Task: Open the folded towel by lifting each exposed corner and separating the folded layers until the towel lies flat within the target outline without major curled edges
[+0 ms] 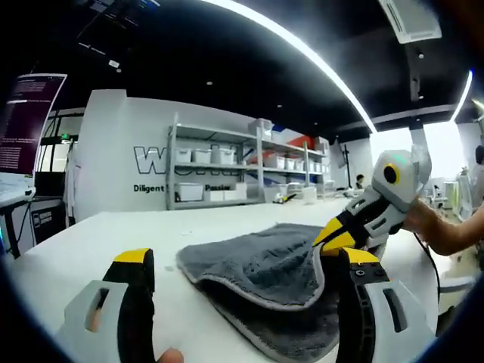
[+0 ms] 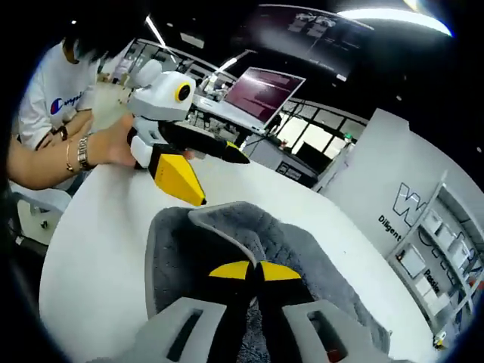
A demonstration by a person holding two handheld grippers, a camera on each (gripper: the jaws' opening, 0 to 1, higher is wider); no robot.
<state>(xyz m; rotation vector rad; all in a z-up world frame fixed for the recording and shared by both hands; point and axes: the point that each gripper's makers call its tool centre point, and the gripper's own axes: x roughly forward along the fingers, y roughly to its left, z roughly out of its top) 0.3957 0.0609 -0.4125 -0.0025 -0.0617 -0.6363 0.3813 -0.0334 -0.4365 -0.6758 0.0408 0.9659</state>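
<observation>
the grey towel point(image 1: 261, 276) lies folded on the white bench point(image 1: 91, 242), in the lower centre of the left gripper view, its pale stitched hem running along the near edge and curling up at the right. in the right gripper view the same towel point(image 2: 227, 249) spreads across the lower middle of the frame, with one flap raised into a ridge.

the right claw point(image 2: 253, 274) sits at the bottom centre of its own view with its yellow-tipped jaws pressed together on a pinch of the towel's pile; in the left gripper view it point(image 1: 333, 240) comes in from the right and nips the lifted edge. the left claw point(image 1: 242, 261) stands wide apart at the bottom of its view, the towel's near hem between the two jaws but not touched, holding nothing; in the right gripper view it point(image 2: 198, 172) hovers at upper left above the bench, just beyond the towel, in a person's hand point(image 2: 113, 144).

the towel looks thick, soft and limp, light enough to lift by a corner, likely to sag and drag its lower layer along. the hemmed corners seem the best holds, since the stitching gives some grip.

in the left gripper view its long axis runs from lower right toward the upper middle, the folded edge facing the camera.
</observation>
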